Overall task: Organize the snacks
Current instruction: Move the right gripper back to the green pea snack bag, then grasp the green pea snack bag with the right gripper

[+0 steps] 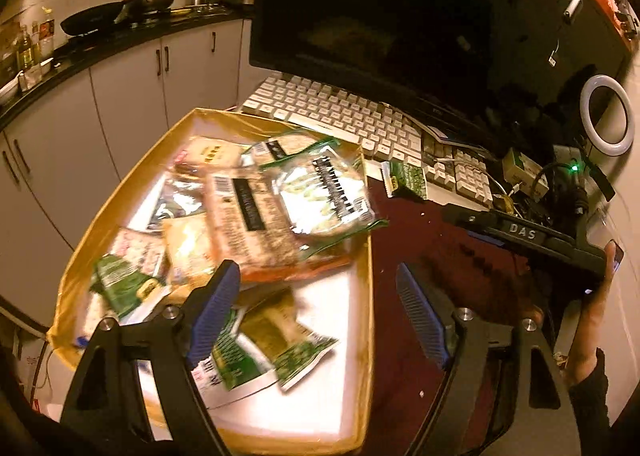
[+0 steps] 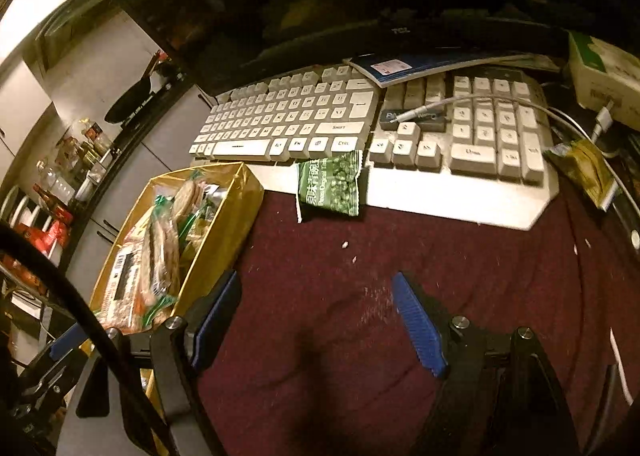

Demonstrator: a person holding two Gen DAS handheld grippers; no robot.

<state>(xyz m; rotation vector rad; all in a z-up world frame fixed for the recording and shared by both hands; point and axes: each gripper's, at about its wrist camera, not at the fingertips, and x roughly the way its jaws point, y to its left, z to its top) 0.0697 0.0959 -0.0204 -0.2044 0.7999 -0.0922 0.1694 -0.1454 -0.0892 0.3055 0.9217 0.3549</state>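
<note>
A gold cardboard box (image 1: 366,276) holds several snack packets: a clear green-edged cracker pack (image 1: 324,192), a long brown pack (image 1: 256,224) and a green packet (image 1: 280,340) on the white bottom. My left gripper (image 1: 320,304) hangs open over the box's near right part with nothing between its blue pads. A green pea packet (image 2: 330,186) lies on the maroon cloth against the keyboard's front edge, right of the box (image 2: 224,224). My right gripper (image 2: 316,312) is open above bare cloth, well short of that packet. A yellow-green packet (image 2: 584,168) lies by the keyboard's right end.
A white keyboard (image 2: 472,192) and a dark monitor (image 1: 400,16) stand behind the cloth (image 2: 360,276). Cables, a small box (image 2: 600,76) and a ring light (image 1: 608,116) crowd the right. A hand (image 1: 592,320) holds a black handle marked DAS (image 1: 520,234). Kitchen cabinets (image 1: 120,96) lie beyond on the left.
</note>
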